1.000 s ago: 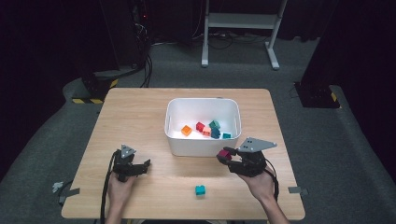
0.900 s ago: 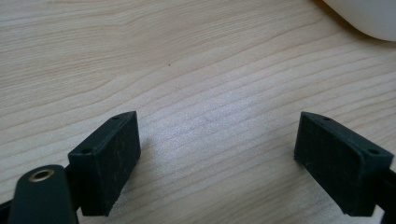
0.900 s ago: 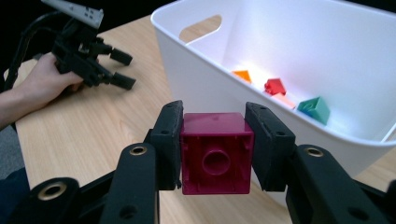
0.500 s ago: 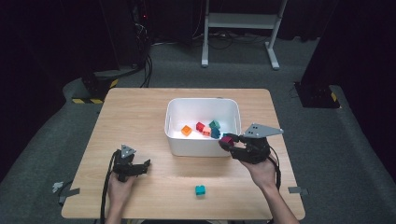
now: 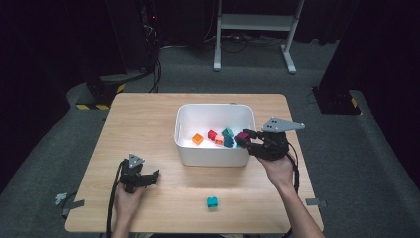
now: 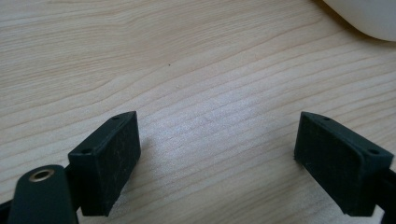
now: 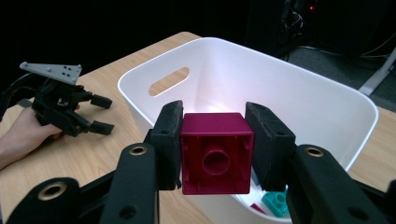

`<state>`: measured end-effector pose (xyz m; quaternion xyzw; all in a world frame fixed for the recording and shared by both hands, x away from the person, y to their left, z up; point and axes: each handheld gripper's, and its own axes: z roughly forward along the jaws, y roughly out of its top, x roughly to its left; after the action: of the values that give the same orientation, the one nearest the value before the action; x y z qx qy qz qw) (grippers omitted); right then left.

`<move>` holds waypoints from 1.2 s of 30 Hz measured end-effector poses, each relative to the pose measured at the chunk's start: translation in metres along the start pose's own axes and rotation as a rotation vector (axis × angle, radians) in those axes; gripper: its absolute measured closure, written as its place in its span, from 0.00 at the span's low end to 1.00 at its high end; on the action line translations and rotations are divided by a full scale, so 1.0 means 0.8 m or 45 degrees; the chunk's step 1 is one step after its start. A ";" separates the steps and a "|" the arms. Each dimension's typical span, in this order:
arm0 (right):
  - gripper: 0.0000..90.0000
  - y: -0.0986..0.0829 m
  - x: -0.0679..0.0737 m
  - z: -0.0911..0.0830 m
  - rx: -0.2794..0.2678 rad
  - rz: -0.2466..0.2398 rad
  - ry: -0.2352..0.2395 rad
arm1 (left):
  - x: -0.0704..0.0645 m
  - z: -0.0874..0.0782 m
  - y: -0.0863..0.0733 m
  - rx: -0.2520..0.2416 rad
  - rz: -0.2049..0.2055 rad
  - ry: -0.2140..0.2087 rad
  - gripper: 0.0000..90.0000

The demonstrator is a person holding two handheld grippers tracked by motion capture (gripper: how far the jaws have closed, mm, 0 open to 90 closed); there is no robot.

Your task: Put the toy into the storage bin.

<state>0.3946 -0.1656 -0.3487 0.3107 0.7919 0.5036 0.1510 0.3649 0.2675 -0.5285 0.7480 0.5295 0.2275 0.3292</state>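
A dark room surrounded the wooden table (image 5: pixel 148 119). At lower left of the high view, the left gripper (image 5: pixel 148 177) rested on the wood, jaws spread wide with nothing between them. Right of centre, the right gripper (image 7: pixel 214 140) was clenched on the magenta block (image 7: pixel 216 152), held over the white bin's (image 7: pixel 327 107) near rim. Releasing well probably meant carrying it further inside first. The block was square, its hollow underside facing the camera.

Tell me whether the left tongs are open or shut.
Open: the left tongs rest on the bare table with jaws wide apart, nothing between them.
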 end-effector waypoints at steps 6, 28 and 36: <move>0.65 0.008 -0.007 0.007 -0.006 0.019 -0.014 | 0.000 0.000 0.000 0.000 -0.001 0.000 0.16; 0.65 0.012 -0.034 0.046 0.090 0.062 -0.072 | 0.000 0.000 0.000 0.000 0.000 0.000 0.16; 0.65 0.009 -0.041 0.059 0.123 0.075 -0.096 | 0.000 0.000 0.000 0.000 -0.001 0.000 0.16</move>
<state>0.4482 -0.1518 -0.3657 0.3593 0.7997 0.4569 0.1505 0.3650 0.2675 -0.5285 0.7478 0.5296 0.2275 0.3294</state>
